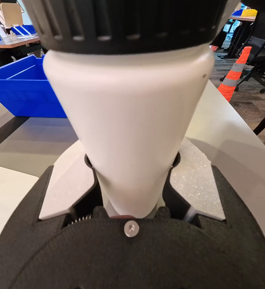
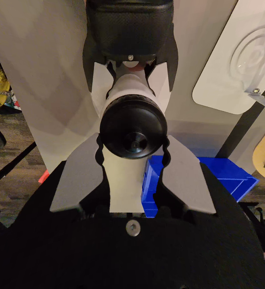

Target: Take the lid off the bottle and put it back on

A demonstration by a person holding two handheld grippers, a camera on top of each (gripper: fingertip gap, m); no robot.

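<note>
Filling the bottom of the left wrist view, the left gripper (image 1: pixel 132 161) shows a grainy black plastic body with a small silver screw, and its two flat pale fingers (image 1: pixel 69 189) are clamped against the lower part of a smooth white bottle (image 1: pixel 128 118). The bottle rises through the middle of the frame, widening toward a black ribbed lid (image 1: pixel 128 26) seated on it at the top edge. Behind it, a glossy blue bin (image 1: pixel 19 93) sits on the white table (image 1: pixel 222 125) at middle left, and an orange cone with grey bands (image 1: pixel 235 73) stands on patterned carpet at upper right, near office chairs (image 1: pixel 260 51). The right wrist view looks down from above: the right gripper (image 2: pixel 132 147), black-bodied at the bottom, has its flat grey fingers (image 2: pixel 81 172) set on either side of the round, domed lid (image 2: pixel 133 128) at centre, their wavy black inner edges at its rim; whether they press it cannot be told. Only this view shows the lid's smooth top with a small raised centre, and the left gripper (image 2: pixel 131 92) farther off at the top, gripping the bottle (image 2: pixel 128 87) from the opposite side. The blue bin (image 2: pixel 222 176) appears at lower right here, and a rounded white panel (image 2: pixel 232 67) at upper right.
</note>
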